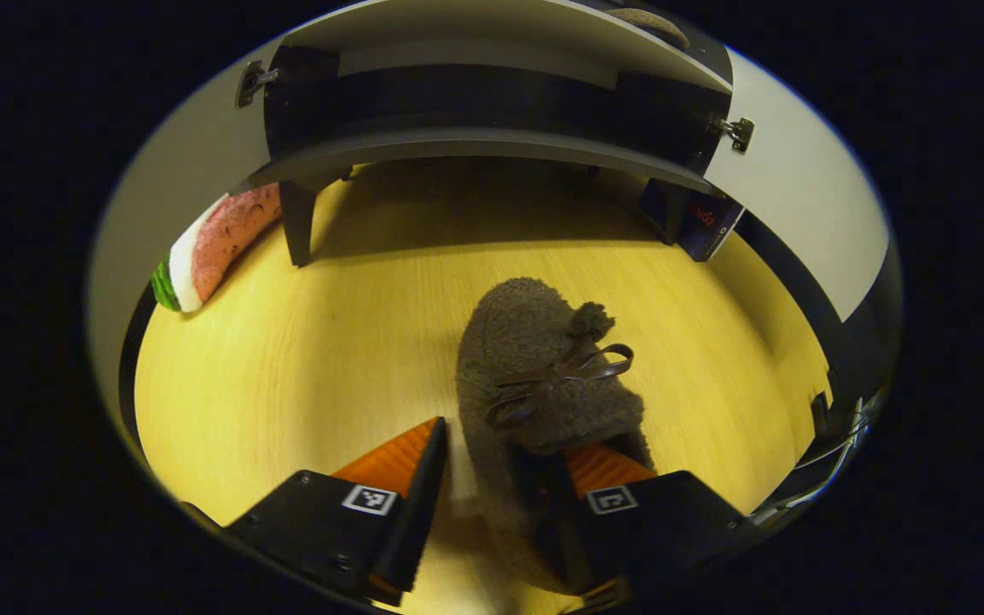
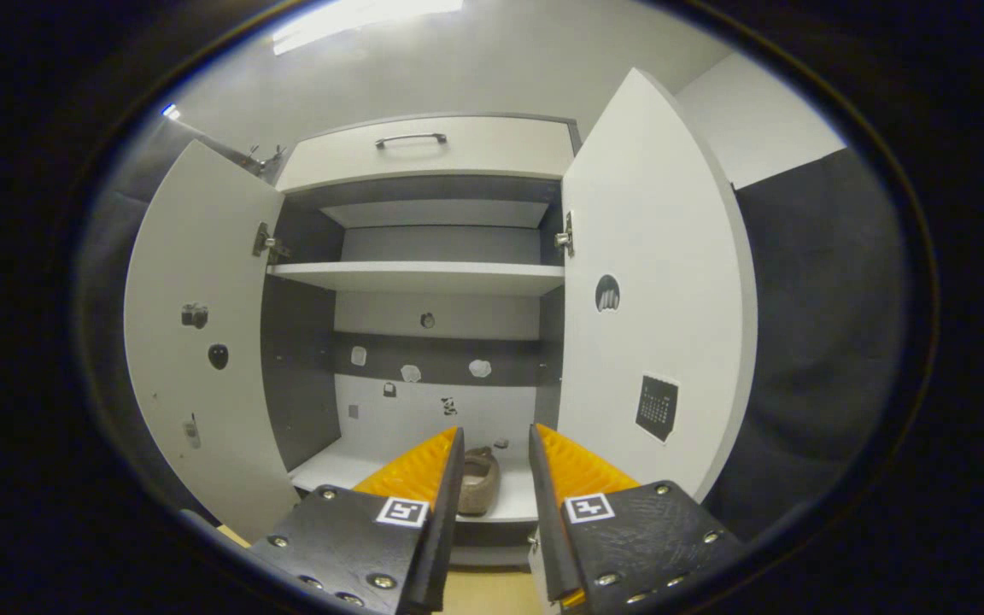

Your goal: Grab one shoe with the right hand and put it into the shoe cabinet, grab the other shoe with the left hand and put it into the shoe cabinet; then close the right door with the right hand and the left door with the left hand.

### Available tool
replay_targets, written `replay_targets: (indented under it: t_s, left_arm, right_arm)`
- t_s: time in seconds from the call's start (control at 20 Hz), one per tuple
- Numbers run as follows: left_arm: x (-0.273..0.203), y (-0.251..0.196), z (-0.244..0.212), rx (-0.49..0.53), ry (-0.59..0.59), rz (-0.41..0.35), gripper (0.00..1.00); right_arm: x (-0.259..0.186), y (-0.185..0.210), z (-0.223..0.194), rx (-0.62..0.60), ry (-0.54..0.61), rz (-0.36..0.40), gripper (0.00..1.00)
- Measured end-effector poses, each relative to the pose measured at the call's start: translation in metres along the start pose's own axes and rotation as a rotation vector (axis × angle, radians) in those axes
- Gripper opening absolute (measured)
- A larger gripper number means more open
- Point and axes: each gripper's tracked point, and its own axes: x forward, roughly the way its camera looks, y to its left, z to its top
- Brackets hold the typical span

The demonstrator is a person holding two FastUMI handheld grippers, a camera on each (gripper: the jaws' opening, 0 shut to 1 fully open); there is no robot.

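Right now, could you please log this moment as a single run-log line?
first fuzzy brown shoe: on cabinet's bottom shelf | second fuzzy brown shoe: on wooden floor, left gripper open astride it | right gripper: open, empty | white cabinet doors: open

Two shoes (image 1: pixel 535 376), (image 2: pixel 478 480), two doors (image 2: pixel 202 342).

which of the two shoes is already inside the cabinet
The shoe on the cabinet's bottom shelf, seen past the right gripper. The bow-topped shoe sits on the wooden floor at the left gripper.
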Motion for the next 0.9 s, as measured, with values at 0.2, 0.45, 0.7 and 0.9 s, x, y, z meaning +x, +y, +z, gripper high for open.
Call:
replay_targets:
  t_s: [0.2, 0.45, 0.7, 0.9]
  left_arm:
    - [-0.002, 0.017, 0.006, -0.043, -0.010, 0.079, 0.21]
    - [-0.016, 0.020, 0.011, -0.100, 0.053, 0.145, 0.01]
    - [-0.066, 0.015, 0.074, -0.135, -0.066, 0.141, 0.01]
    - [-0.135, 0.028, 0.139, -0.134, -0.195, 0.133, 0.01]
  right_arm:
    - [-0.003, 0.002, 0.001, 0.000, -0.007, 0.002, 0.43]
    - [-0.005, 0.000, 0.001, 0.010, -0.006, 0.003, 0.44]
    - [-0.008, -0.003, -0.002, 0.018, -0.005, 0.000, 0.43]
    - [-0.009, -0.002, -0.003, 0.032, -0.008, 0.007, 0.43]
